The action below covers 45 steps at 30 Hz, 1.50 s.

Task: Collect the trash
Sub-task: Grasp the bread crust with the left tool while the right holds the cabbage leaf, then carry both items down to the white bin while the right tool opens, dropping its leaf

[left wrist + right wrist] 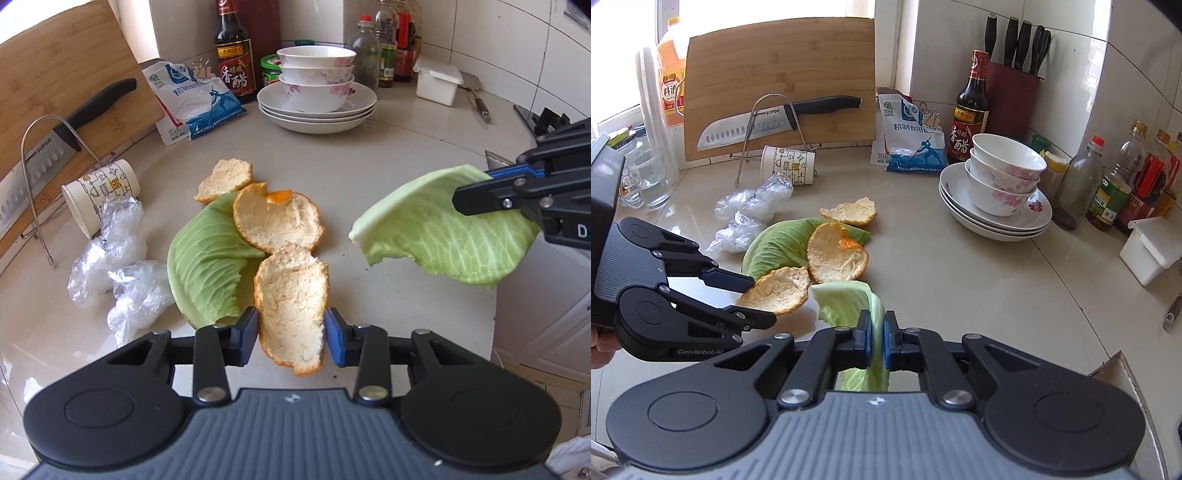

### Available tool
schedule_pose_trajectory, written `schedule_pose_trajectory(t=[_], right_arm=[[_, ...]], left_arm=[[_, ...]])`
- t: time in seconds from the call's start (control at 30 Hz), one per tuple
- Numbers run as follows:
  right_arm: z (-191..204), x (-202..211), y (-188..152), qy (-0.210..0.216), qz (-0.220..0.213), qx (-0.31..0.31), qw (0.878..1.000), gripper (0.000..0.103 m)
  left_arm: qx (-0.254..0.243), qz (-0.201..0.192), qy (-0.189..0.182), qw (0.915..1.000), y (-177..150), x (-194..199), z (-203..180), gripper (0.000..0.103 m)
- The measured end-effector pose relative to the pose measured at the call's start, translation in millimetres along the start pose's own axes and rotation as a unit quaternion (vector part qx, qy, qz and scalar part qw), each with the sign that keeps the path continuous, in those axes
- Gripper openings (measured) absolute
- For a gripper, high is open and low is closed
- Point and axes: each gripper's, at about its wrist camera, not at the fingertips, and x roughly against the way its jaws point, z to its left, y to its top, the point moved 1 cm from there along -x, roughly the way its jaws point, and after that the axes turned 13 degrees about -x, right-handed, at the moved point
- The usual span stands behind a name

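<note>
Left wrist view: left gripper (290, 338) has its blue pads on either side of an orange peel piece (291, 306), pads pressing its edges, so it's clamped on that peel, low over the counter (388, 155). Can't tell if the peel is lifted clear or touching the surface. Just behind it, a 2nd orange peel (280, 221) lies white side up, overlapping a cabbage leaf (207, 266) flat on the counter; 3rd, smaller peel (223, 179) sits at the far edge of that leaf. Left of the leaf: crumpled clear plastic wrap (118, 266), then a paper cup (101, 194) tipped on its side. Right gripper (480, 192) comes in from the right w/ a 2nd cabbage leaf (447, 232) hanging from it, up off the counter. Right wrist view confirms: right gripper (878, 339) jaws closed tight on that leaf (846, 301), leaf squeezed thin btw the pads. Left gripper (759, 301) seen from the side there, fingers at the near peel (775, 293). Background: stacked bowls on plates (317, 92), vinegar bottle (234, 51), salt bag (192, 99), knife (768, 123) resting across a bamboo board (779, 74) in a wire stand.
</note>
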Motion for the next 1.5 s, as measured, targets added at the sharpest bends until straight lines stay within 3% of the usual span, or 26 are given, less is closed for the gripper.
schedule_pose_trajectory(t=[0.4, 0.77, 0.9, 1.1, 1.2, 1.27, 1.5], right_arm=[[-22.8, 43.3, -28.8, -0.043, 0.000, -0.037, 0.998, 0.008], [-72.7, 88.2, -89.9, -0.122, 0.011, -0.122, 0.985, 0.008], [-96.2, 82.2, -121.6, -0.138, 0.033, -0.161, 0.977, 0.008], [-128.5, 41.7, -174.0, -0.148, 0.083, -0.210, 0.963, 0.009], [-139.8, 19.8, -194.5, -0.148, 0.107, -0.228, 0.956, 0.022], [-143.4, 12.1, -201.9, -0.147, 0.118, -0.237, 0.953, 0.050], [-142.0, 28.4, -206.0, -0.158, 0.093, -0.247, 0.951, 0.094]], left_arm=[[-0.071, -0.019, -0.068, 0.9950, 19.7, 28.1, -32.2, 0.037], [-0.147, -0.049, -0.138, 0.9783, 50.1, 28.7, -95.3, 0.037], [-0.167, -0.055, -0.157, 0.9718, 58.3, 27.8, -116.6, 0.037], [-0.186, -0.056, -0.172, 0.9657, 64.9, 28.5, -138.4, 0.037], [-0.193, -0.054, -0.174, 0.9641, 66.3, 27.4, -146.6, 0.037], [-0.197, -0.052, -0.176, 0.9631, 67.1, 25.3, -150.4, 0.037], [-0.202, -0.045, -0.185, 0.9605, 66.2, 14.7, -165.7, 0.037]])
